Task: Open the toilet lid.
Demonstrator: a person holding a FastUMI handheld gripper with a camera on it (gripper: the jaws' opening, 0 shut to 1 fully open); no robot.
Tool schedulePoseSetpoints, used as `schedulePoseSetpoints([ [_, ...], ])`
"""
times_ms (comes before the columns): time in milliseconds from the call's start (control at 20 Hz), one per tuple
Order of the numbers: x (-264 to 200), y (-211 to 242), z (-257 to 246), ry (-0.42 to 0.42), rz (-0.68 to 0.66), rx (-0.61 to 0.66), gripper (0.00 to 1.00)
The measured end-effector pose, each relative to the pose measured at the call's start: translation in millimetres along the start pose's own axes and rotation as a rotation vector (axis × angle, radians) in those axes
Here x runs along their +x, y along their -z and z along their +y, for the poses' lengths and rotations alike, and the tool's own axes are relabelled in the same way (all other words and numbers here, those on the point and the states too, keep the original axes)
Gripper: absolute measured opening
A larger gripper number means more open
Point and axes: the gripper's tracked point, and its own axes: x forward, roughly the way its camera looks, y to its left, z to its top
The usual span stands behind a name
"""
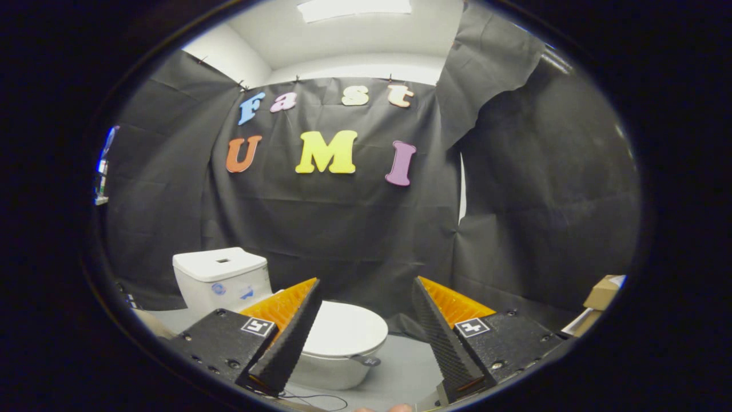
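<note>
Toilet lid point(349, 329) down; gripper point(366, 297) wide open — empty, short of it.

The gripper point(366, 297) holds its fingers wide apart with open air between them. The toilet point(337, 343), lid point(346, 329) down, sits just beyond the left finger. Right of the toilet the grey floor point(403, 366) lies bare. A thin cable point(314, 397) trails before the toilet; cardboard boxes point(600, 300), perhaps stacked, stand far right of it.

Cardboard box point(602, 293), grey floor point(400, 366)
</note>
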Motion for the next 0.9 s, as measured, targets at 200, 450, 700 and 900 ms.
schedulePoseSetpoints([
  [200, 6.4, 7.7, 1.3, 0.004, 0.014, -0.025, 0.99],
  [450, 16.0, 13.4, 17.6, -0.022, 0.039, -0.007, 0.99],
  [700, 40.1, 14.5, 26.2, -0.041, 0.046, 0.031, 0.99],
  [900, 55.6, 27.7, 28.6, -0.042, 0.079, 0.038, 0.99],
])
